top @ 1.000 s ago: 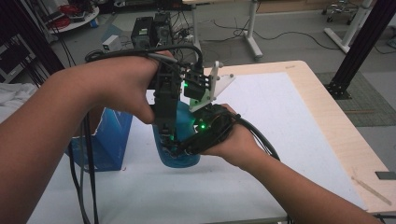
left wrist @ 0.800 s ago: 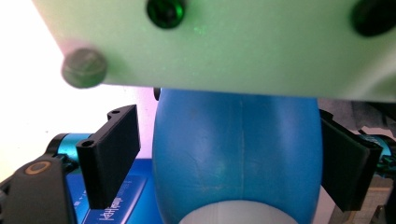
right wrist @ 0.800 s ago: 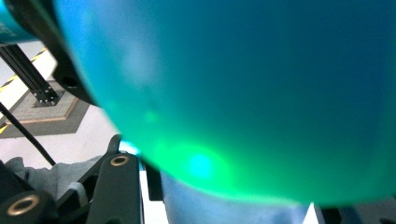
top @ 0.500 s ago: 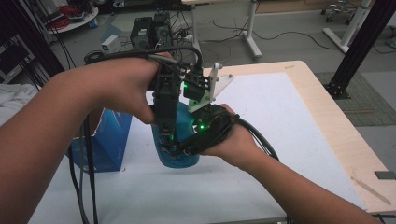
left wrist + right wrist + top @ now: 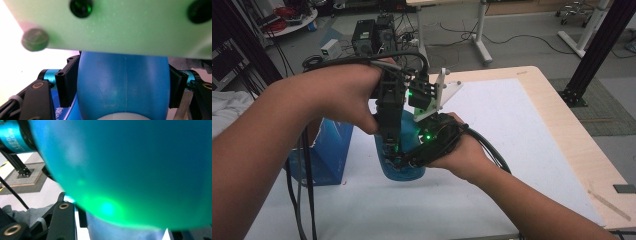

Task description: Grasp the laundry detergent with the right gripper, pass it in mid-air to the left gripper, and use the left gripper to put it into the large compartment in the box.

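At the centre of the high view both hands meet over a blue plastic bottle (image 5: 399,167) that stands on the white table top (image 5: 522,145), just right of a blue box (image 5: 329,150) at centre left. The left gripper (image 5: 391,142) comes down from above, its black body upright over the bottle. The right gripper (image 5: 424,150) lies lower and slightly right, pressed in against the bottle's side, a green light glowing on its housing.

In the left gripper view the bottle (image 5: 123,87) fills the lower middle of the frame, and the two black jaws sit tight against its left and right flanks, spread as wide as the bottle's body. So the left gripper (image 5: 120,87) is clamped on the bottle. A pale green-lit plate (image 5: 120,25) with dark screw heads crosses the top of that frame; it is the other gripper's three-cornered plate, very close.

In the right gripper view the bottle (image 5: 130,170) is a blurred teal mass over most of the frame, lit green near the lower middle. One black jaw shows at lower left, beside the bottle; the other is not clear, so whether this gripper grips the bottle cannot be told.
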Demonstrator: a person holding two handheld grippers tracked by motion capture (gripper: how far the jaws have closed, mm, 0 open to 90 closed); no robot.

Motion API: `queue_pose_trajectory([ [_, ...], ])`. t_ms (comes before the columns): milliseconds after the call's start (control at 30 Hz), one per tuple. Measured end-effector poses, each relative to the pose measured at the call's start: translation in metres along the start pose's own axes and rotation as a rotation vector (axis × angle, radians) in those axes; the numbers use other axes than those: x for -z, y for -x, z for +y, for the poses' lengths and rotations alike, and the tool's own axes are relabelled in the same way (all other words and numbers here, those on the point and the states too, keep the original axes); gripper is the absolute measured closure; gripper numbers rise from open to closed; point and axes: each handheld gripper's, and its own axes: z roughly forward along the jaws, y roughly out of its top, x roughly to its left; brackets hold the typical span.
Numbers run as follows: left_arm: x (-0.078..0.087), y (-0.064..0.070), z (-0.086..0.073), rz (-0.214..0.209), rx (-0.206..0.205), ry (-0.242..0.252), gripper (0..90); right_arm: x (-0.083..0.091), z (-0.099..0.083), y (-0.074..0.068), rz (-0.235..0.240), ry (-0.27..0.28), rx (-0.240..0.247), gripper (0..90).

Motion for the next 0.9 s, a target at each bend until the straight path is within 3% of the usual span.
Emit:
queue_pose_trajectory([
  [200,-0.0006,-0.0007,-0.0002,-0.010,0.006,0.005,30.8,0.0004,0.0004,-0.0013,0.007,0.000,-0.015,46.7],
  [233,-0.0006,-0.0008,-0.0003,-0.010,0.007,0.005,30.9,0.0001,0.0000,0.0000,0.000,-0.001,0.001,46.7],
  [433,-0.0009,-0.0014,0.0001,-0.031,0.008,0.002,39.1,0.0008,0.0007,-0.0023,0.013,-0.001,-0.012,46.7],
  [900,-0.0012,-0.0001,-0.0002,-0.045,0.029,0.007,40.8,0.0008,0.0002,-0.0025,0.025,0.000,0.006,46.4],
])
